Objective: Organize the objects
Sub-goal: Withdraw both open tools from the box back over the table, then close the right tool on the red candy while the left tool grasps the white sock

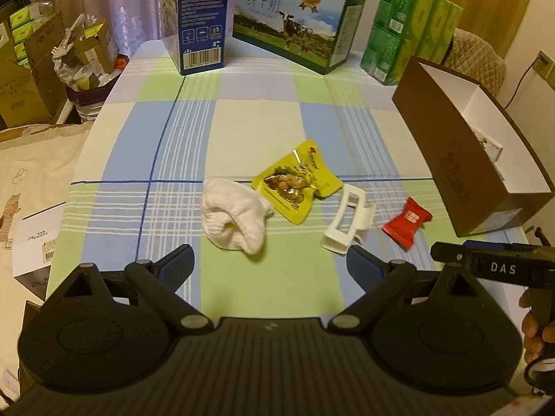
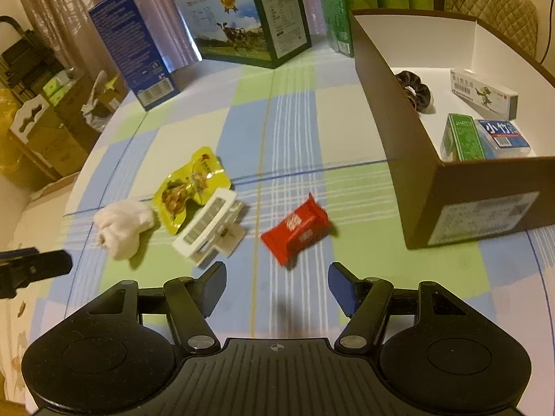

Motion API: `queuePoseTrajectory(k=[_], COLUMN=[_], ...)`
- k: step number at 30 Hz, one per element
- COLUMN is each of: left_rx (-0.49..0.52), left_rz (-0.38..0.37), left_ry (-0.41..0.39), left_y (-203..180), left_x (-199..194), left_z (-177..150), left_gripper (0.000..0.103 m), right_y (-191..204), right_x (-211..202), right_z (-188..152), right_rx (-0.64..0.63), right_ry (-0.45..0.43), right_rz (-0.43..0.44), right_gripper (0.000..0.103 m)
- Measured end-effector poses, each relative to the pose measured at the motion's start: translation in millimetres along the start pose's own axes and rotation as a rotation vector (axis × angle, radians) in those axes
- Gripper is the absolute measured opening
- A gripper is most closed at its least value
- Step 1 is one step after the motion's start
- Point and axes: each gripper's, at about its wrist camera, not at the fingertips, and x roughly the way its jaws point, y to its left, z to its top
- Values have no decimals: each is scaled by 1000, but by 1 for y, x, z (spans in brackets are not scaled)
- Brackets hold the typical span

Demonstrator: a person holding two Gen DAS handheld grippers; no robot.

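Four loose items lie in a row on the checked tablecloth: a white sock (image 1: 236, 220) (image 2: 121, 227), a yellow snack pouch (image 1: 295, 182) (image 2: 189, 189), a white hair claw (image 1: 347, 220) (image 2: 211, 230) and a red candy packet (image 1: 407, 222) (image 2: 295, 230). A brown cardboard box (image 1: 461, 159) (image 2: 392, 128) with a white inside stands to the right, holding a dark scrunchie (image 2: 414, 92) and small medicine cartons (image 2: 484, 93). My left gripper (image 1: 269, 263) is open, just short of the sock and claw. My right gripper (image 2: 277, 282) is open, just short of the red packet.
At the table's far edge stand a blue carton (image 1: 203, 17), a milk box with a cow picture (image 1: 295, 20) and green tissue packs (image 1: 409, 31). Cardboard boxes and clutter (image 1: 69, 66) sit on the floor beyond the left edge. A quilted chair back (image 2: 492, 3) rises behind the brown box.
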Motion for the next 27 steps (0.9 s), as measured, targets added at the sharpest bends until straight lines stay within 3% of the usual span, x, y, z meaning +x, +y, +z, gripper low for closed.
queuePoseTrajectory(k=[9,19,27], left_rx=[-11,-26,-21], left_rz=[17,34,34], left_ry=[19,57,79], left_y=[13,22,26], left_x=[26,51,66], left_z=[8,16,21], left_gripper=[91,91,91], right_y=[-7,-6,1], right_x=[36,70,91], right_z=[15,25,32], right_rx=[62,55,-48], right_ry=[20,34,46], right_rz=[-48,-82,-122], right_gripper=[46,45,44])
